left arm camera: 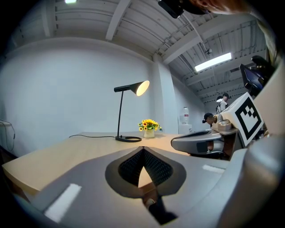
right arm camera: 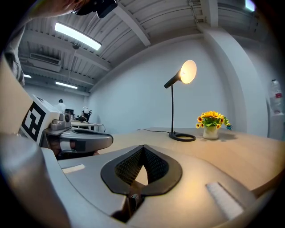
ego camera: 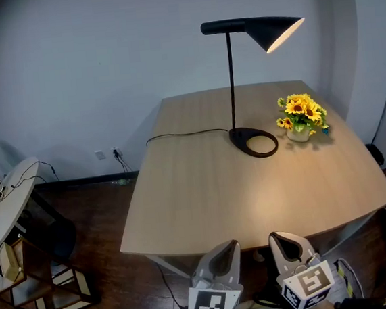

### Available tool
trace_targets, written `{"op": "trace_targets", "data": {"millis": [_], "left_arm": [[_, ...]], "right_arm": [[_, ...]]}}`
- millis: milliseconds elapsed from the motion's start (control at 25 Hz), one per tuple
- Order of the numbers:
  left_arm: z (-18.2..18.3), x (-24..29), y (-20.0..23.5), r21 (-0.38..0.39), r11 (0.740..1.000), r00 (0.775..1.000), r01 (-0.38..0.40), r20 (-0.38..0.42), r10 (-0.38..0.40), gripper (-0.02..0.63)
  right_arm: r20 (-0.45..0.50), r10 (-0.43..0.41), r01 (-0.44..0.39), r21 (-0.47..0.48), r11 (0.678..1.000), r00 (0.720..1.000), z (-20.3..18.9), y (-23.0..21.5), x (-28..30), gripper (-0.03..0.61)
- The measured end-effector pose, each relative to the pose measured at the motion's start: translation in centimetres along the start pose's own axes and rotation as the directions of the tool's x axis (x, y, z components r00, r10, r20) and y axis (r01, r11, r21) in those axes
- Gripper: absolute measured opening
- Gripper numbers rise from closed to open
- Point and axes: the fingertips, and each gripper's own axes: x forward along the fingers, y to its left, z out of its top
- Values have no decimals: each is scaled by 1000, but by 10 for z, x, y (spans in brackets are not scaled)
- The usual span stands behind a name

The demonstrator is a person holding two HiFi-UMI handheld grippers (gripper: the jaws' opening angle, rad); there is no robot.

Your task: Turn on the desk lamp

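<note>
Black cone-shade desk lamp (ego camera: 231,79) lit, standing far right on pale wooden table (ego camera: 197,197), white pot of sunflowers (ego camera: 301,117) just right of its ring base, left gripper (ego camera: 220,252) and right gripper (ego camera: 289,243) at near edge, fingertips pressed together, holding nothing

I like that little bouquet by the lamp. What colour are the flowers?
The flowers are yellow, with green leaves; the head view shows them best.

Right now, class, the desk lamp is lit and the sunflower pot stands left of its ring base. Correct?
No. The desk lamp is lit, but the sunflower pot stands right of its ring base, beside it on the table; the head view shows this.
</note>
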Motion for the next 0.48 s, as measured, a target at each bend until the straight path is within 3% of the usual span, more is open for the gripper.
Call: {"op": "trace_targets", "data": {"millis": [480], "left_arm": [[-1,-3,1,-2,1000,1000,1,7,-1,-2]], "right_arm": [[-3,8,-8,7,1000,1000,-6,4,2,-3]]}}
